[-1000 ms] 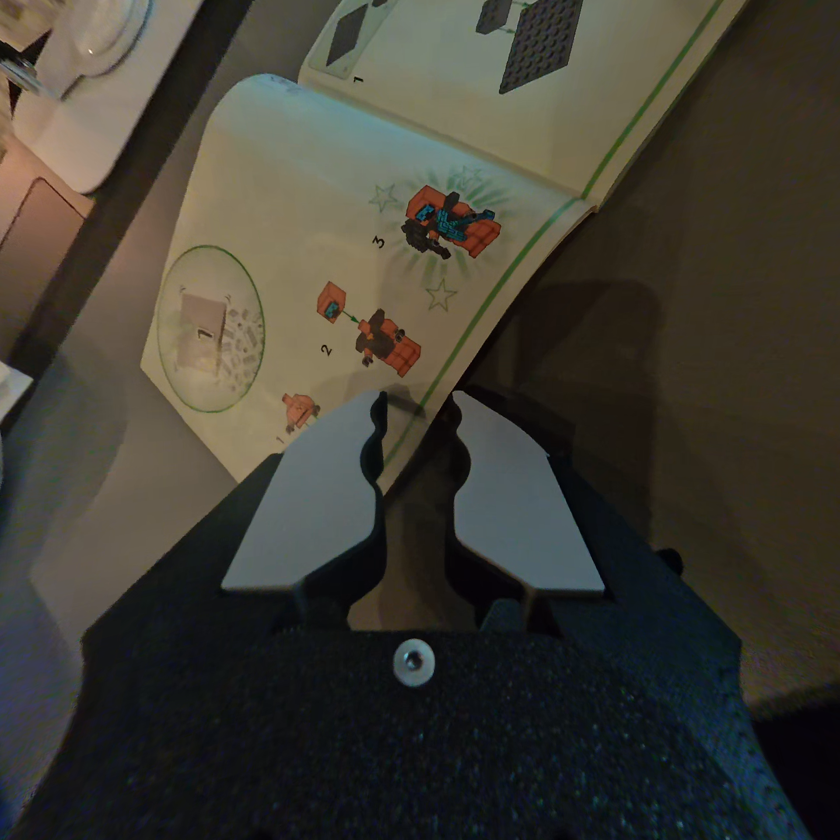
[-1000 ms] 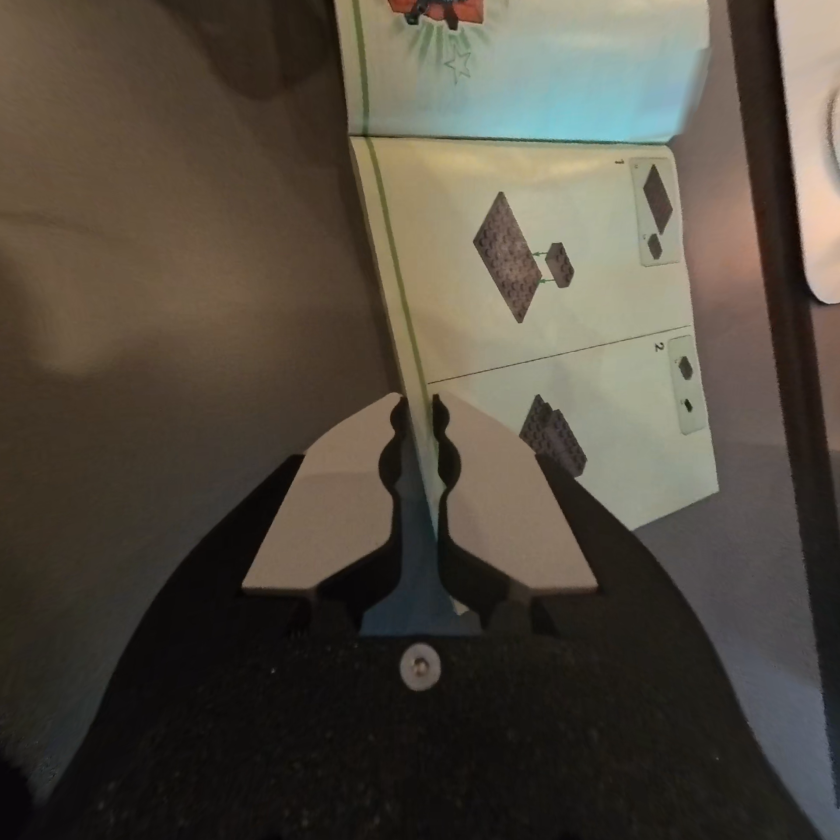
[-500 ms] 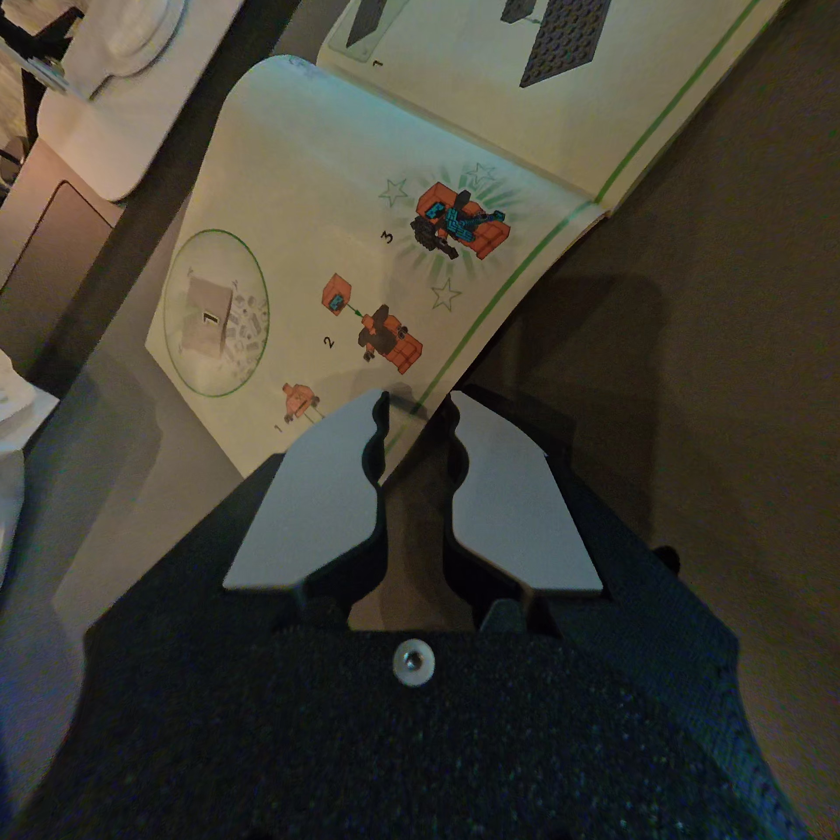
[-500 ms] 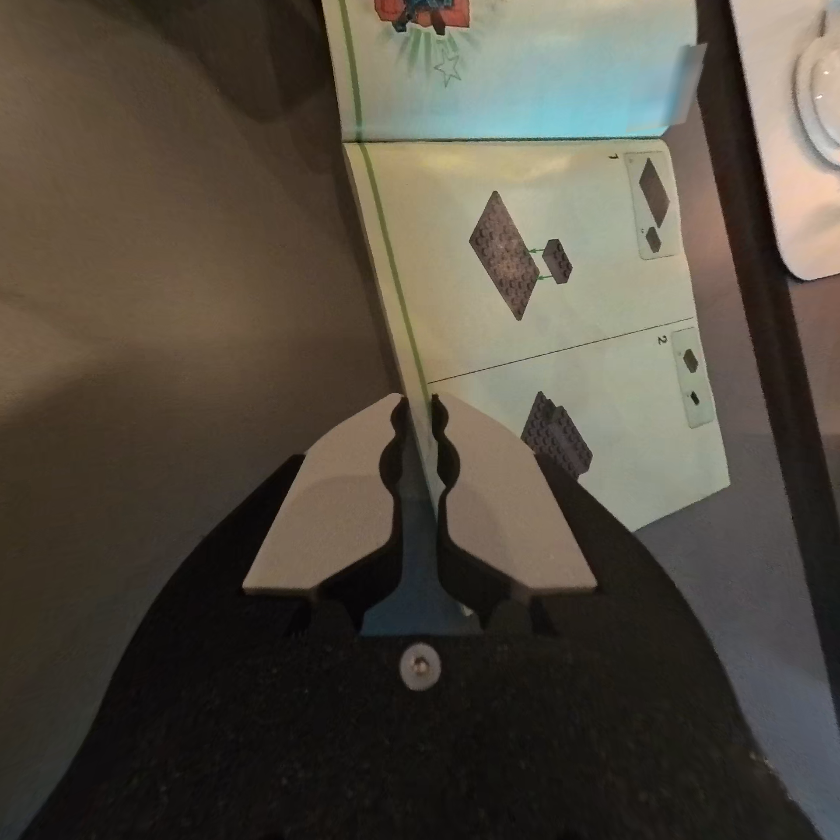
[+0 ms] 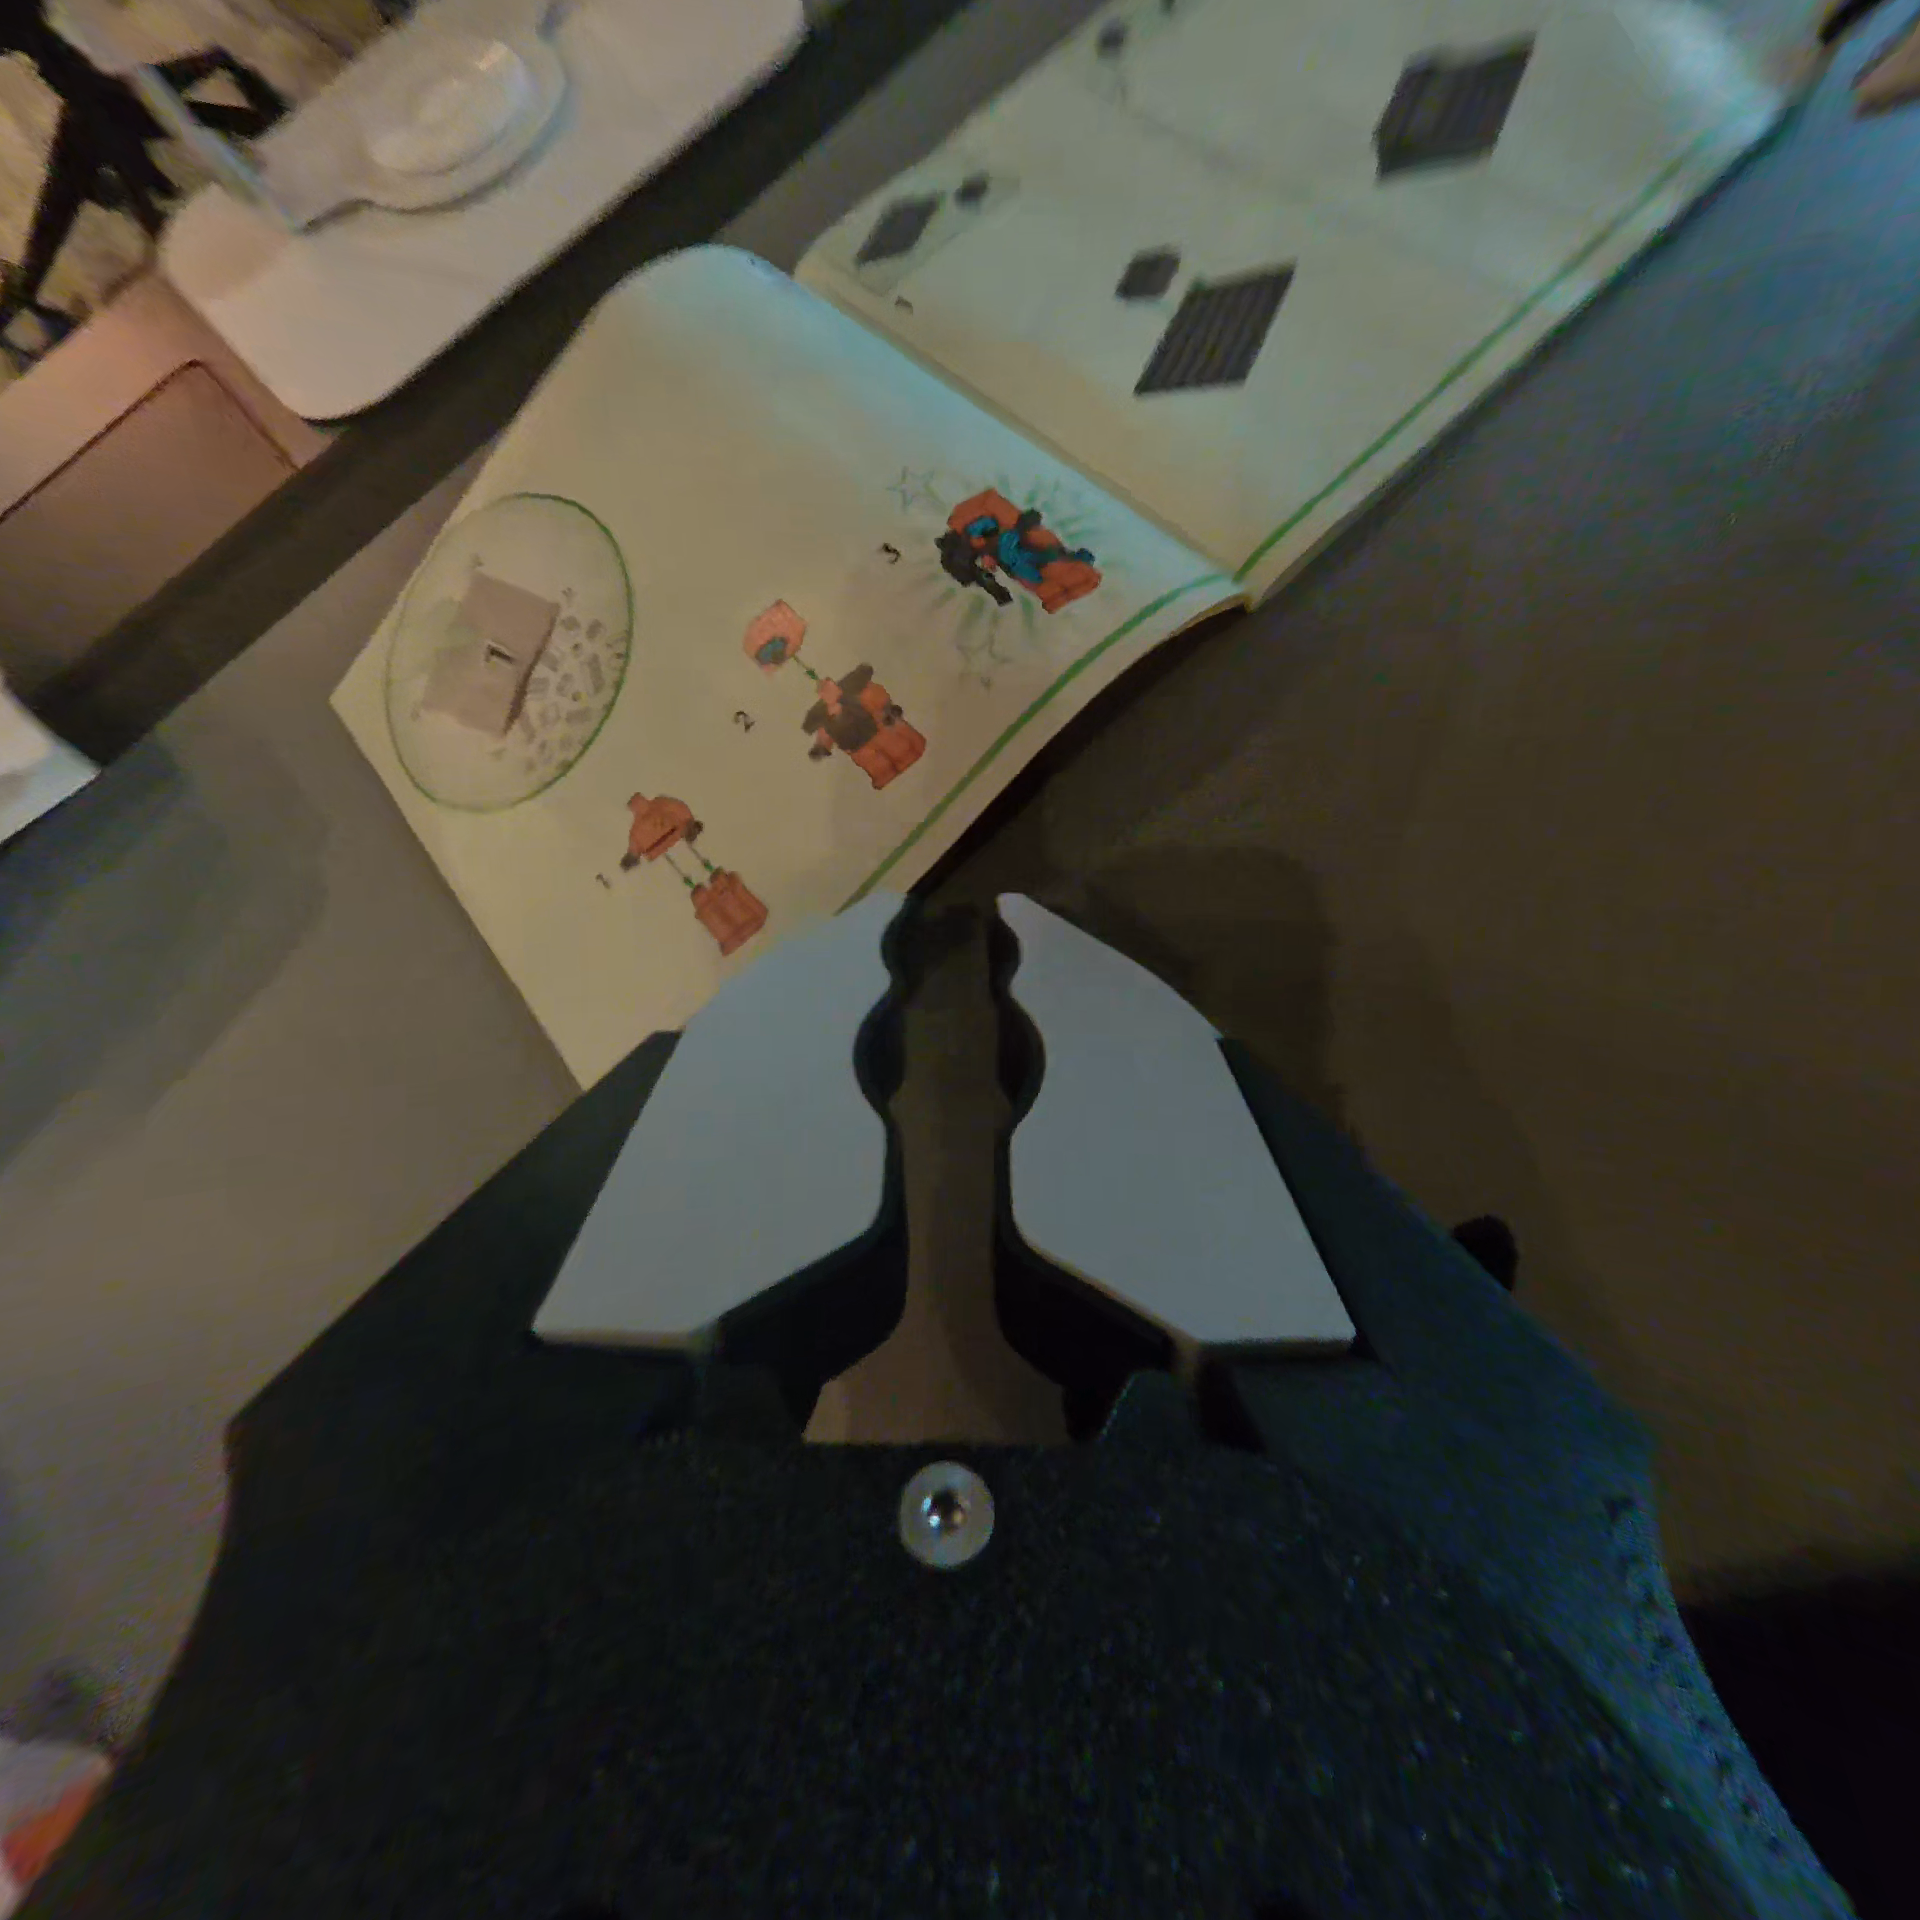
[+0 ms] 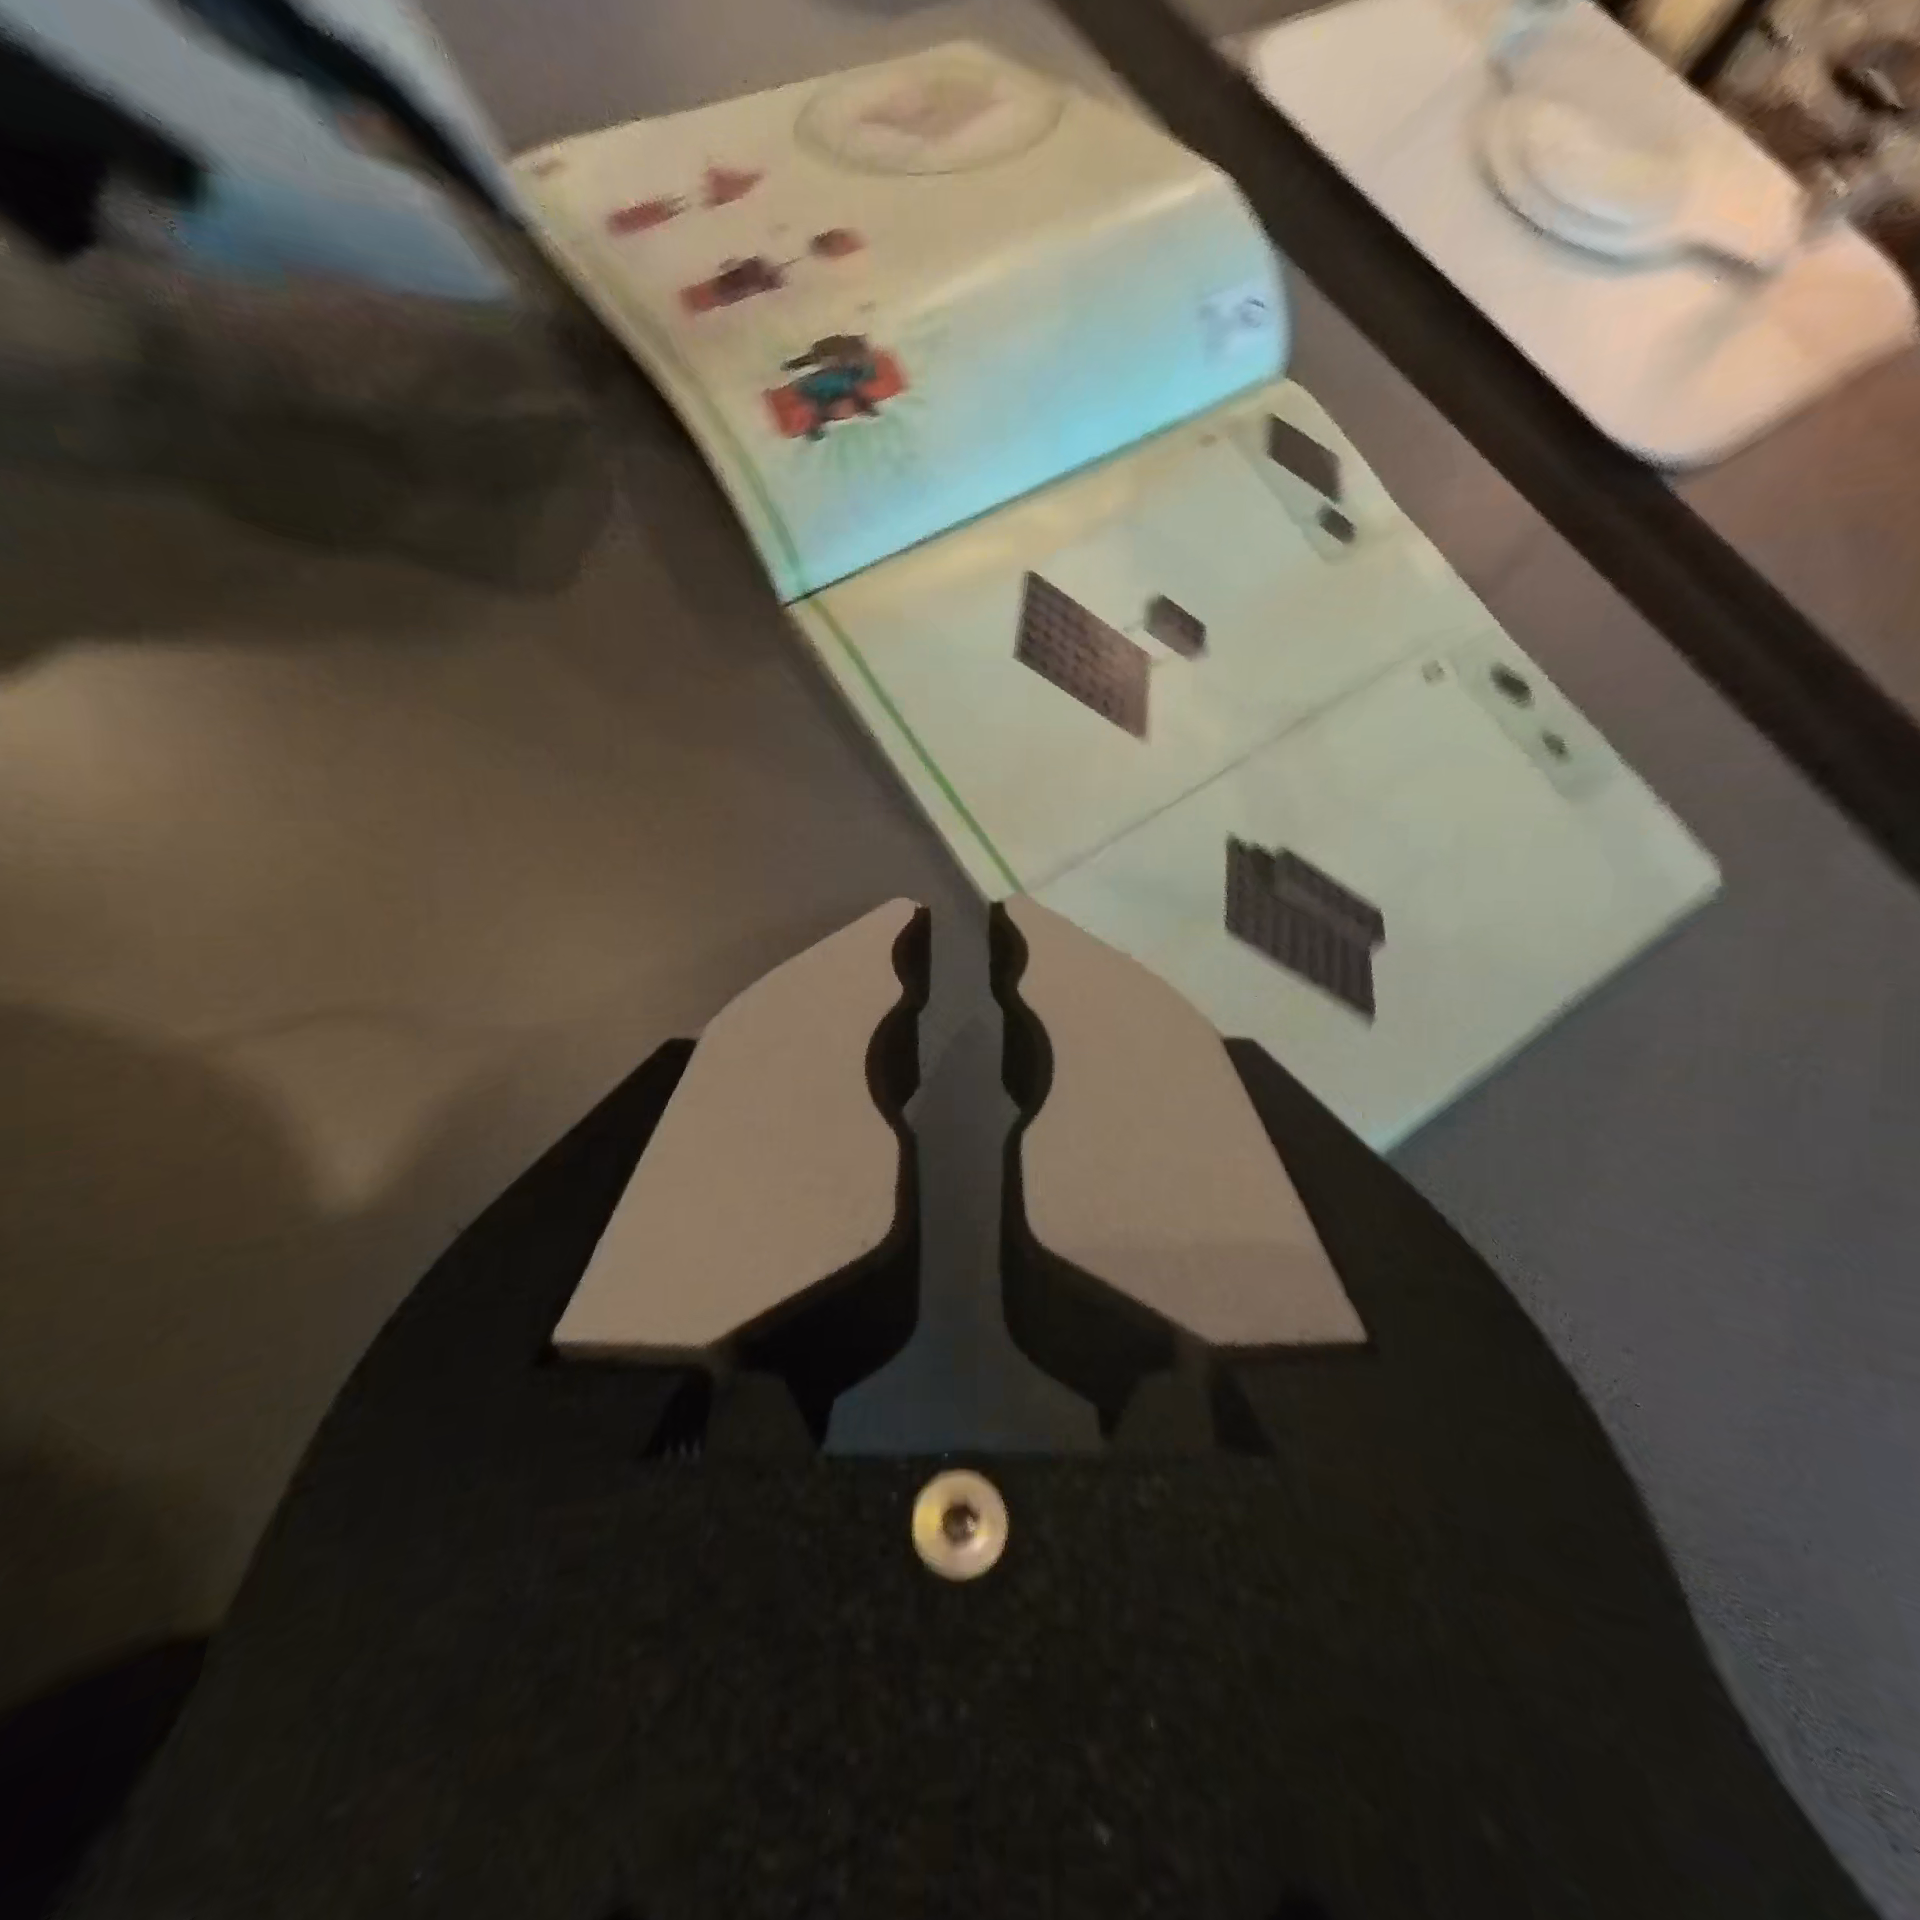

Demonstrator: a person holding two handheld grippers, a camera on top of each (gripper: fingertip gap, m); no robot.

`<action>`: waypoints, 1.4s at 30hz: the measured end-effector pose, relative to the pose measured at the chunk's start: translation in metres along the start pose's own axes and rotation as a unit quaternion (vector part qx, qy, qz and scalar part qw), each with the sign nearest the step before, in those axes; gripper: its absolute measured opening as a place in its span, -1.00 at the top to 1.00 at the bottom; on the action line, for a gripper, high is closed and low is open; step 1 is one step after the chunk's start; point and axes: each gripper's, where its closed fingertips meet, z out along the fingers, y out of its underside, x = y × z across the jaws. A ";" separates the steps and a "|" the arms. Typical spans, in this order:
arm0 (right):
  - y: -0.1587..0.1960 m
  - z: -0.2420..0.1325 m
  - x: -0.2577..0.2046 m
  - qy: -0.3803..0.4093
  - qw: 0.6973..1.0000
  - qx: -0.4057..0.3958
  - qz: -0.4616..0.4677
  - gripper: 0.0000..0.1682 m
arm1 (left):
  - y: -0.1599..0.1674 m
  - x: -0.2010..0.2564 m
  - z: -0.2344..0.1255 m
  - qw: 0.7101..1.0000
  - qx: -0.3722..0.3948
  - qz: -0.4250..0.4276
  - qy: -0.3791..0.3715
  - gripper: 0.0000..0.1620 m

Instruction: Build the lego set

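Note:
An open instruction booklet (image 5: 727, 540) lies on the grey table (image 5: 1507, 831), its left page curling up. It shows build steps with orange and dark pieces. My left gripper (image 5: 951, 914) is almost shut at the near edge of that page. Table shows through the narrow slit, with nothing in it. In the right wrist view the booklet (image 6: 1195, 769) lies ahead. My right gripper (image 6: 958, 914) is shut, and the booklet's green-lined edge meets its fingertips. A blurred dark shape, likely the left gripper (image 6: 94, 156), is at top left.
A white tray with a clear domed lid (image 5: 436, 177) stands beyond a dark strip at the table's far edge. It also shows in the right wrist view (image 6: 1579, 208). A blurred orange bit (image 5: 42, 1829) lies at the near left. Bare table (image 6: 364, 831) lies left of the booklet. There is about 20 centimeters between the tips of the two grippers. My right tips are about 45 centimeters from the blurred orange bit (image 5: 42, 1829), my left tips only 25 centimeters.
My left gripper's jaws have narrowed, and the page edge that ran between them now sits at the left fingertip. The right wrist view has swung round, with the booklet edge still at its fingertips.

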 end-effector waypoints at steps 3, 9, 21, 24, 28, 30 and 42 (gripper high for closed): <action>0.003 -0.010 0.002 0.019 0.996 0.011 0.086 0.90 | -0.003 -0.002 -0.012 0.999 0.019 -0.043 -0.002 0.98; 0.016 -0.021 0.001 0.039 0.981 0.010 0.189 1.00 | 0.011 -0.004 -0.019 0.994 0.005 -0.105 0.007 1.00; 0.032 -0.010 0.002 0.067 0.976 -0.004 0.207 1.00 | 0.036 0.004 -0.013 0.991 -0.017 -0.132 0.009 1.00; 0.033 -0.007 0.000 0.069 0.979 -0.002 0.193 1.00 | 0.035 0.004 -0.013 0.991 -0.014 -0.132 0.006 1.00; 0.031 -0.009 -0.004 0.069 0.982 0.012 0.174 1.00 | 0.034 0.007 -0.013 0.992 -0.014 -0.122 -0.003 1.00; 0.031 -0.011 -0.003 0.072 0.984 0.017 0.164 1.00 | 0.032 0.009 -0.016 0.993 -0.011 -0.120 -0.008 1.00; 0.026 -0.016 -0.017 0.041 0.987 0.043 0.148 1.00 | 0.099 -0.124 -0.139 0.959 -0.005 -0.226 -0.173 0.63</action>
